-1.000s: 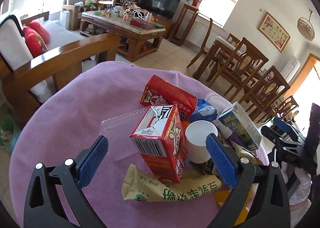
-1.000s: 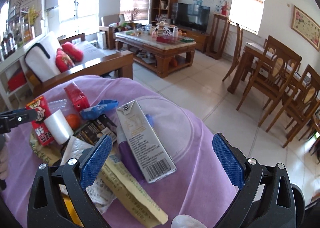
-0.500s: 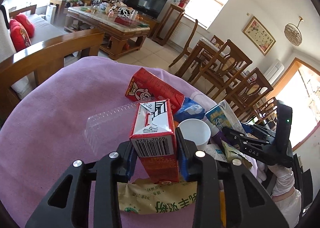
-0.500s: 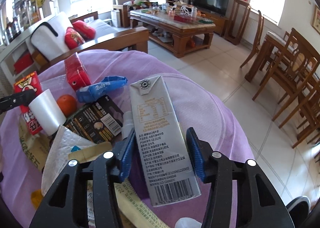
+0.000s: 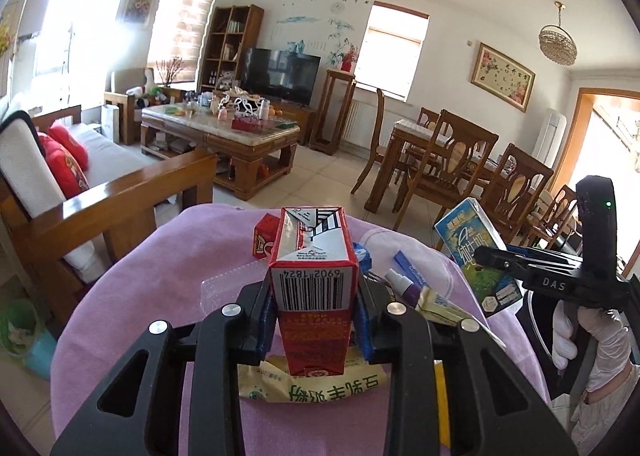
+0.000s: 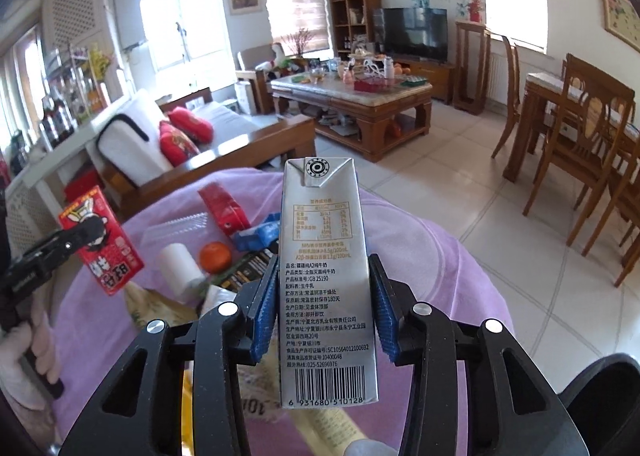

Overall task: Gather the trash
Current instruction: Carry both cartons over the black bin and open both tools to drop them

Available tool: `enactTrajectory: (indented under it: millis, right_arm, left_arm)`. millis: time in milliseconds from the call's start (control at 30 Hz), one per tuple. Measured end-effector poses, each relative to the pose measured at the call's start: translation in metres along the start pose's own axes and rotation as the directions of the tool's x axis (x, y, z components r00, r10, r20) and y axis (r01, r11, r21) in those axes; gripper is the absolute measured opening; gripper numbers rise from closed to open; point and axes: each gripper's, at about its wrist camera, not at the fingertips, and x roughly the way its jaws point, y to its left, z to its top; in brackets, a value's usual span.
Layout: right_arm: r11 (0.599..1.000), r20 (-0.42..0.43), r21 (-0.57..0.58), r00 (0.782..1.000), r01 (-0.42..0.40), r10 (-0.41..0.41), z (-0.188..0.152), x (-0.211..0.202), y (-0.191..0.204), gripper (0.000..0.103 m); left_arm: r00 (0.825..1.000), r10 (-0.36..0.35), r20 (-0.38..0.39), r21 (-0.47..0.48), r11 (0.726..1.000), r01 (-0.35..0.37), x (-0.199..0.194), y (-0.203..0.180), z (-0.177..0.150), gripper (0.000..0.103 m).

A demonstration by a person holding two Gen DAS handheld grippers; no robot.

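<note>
A red drink carton (image 5: 312, 256) with a barcode stands upright between the blue pads of my left gripper (image 5: 314, 316), whose jaws are closing and press on its sides; it hangs above the purple-covered round table (image 5: 140, 296). My right gripper (image 6: 324, 306) has its jaws closing on a tall grey milk carton (image 6: 322, 216), pads against both sides, also lifted. Each wrist view shows the other gripper with its carton: the red carton (image 6: 100, 240) at the left, the milk carton's blue-green face (image 5: 476, 256) at the right.
Left on the table are a white paper cup (image 6: 178, 268), an orange (image 6: 215, 256), a red pack (image 6: 224, 208), a blue wrapper (image 6: 260, 232), a clear plastic box (image 6: 176, 226) and a beige wrapper (image 5: 312, 388). A wooden sofa (image 5: 120, 208) stands beyond, dining chairs (image 6: 580, 160) to the right.
Both grippers went from wide open to closed on their cartons. Both cartons have since risen off the table, and both views have tilted up toward the room.
</note>
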Motion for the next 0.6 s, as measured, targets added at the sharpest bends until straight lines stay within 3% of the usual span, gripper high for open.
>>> enactTrajectory:
  millis: [333, 600]
  right_arm:
    - [0.985, 0.105, 0.142, 0.991, -0.101, 0.087, -0.056, -0.099, -0.025, 0.042]
    - [0.966, 0.161, 0.258, 0.986, -0.010, -0.033, -0.121, -0.185, -0.089, 0.042]
  left_arm:
    - [0.998, -0.057, 0.031, 0.102, 0.993, 0.053, -0.023, -0.051, -0.003, 0.032]
    - [0.984, -0.179, -0.004, 0.198, 0.964, 0.176, -0.013, -0.126, -0.010, 0.032]
